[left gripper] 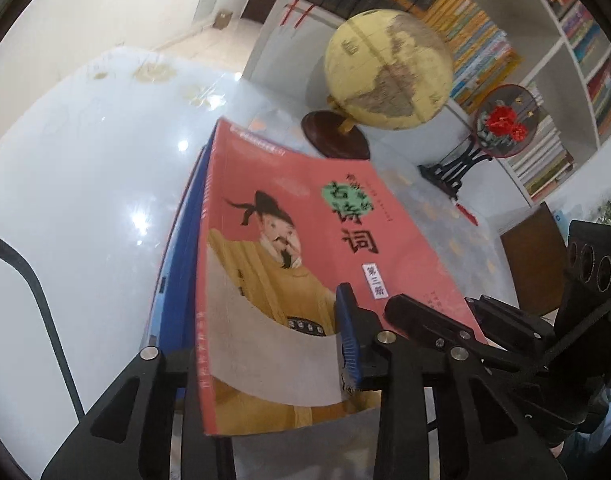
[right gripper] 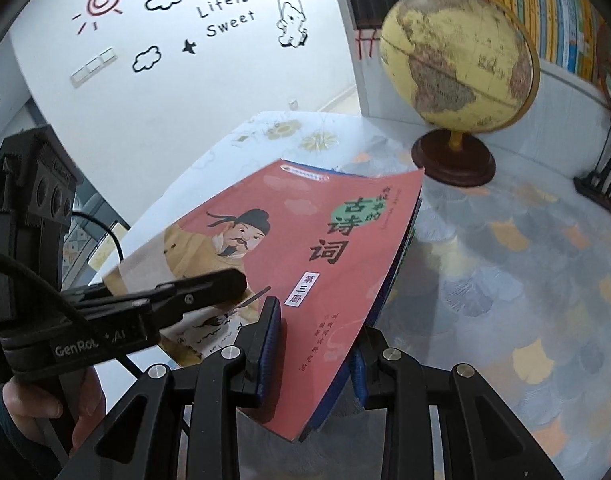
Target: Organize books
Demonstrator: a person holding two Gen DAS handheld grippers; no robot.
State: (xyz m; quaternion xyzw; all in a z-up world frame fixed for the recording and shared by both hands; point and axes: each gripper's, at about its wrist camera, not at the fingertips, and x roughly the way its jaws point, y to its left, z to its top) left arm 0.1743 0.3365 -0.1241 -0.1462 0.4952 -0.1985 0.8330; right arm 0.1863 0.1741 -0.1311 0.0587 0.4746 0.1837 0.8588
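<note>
While each hand-held gripper clamped the books, the left (left gripper: 265,344) at the spine side and the right (right gripper: 317,356) at the opposite edge, the stack (left gripper: 289,248) hung above the tabletop (right gripper: 505,280). "GenRobot AI" marked the left one. Beyond stood a globe (right gripper: 461,64), shelves (left gripper: 585,60) of books, and "Life is Sweet".

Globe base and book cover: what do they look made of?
Globe base: probably turned wood with a dark reddish-brown varnish; it shows a stepped round profile and a soft sheen. Book cover: thin glossy paper or card; it bows where it is lifted and catches a faint glare.
</note>
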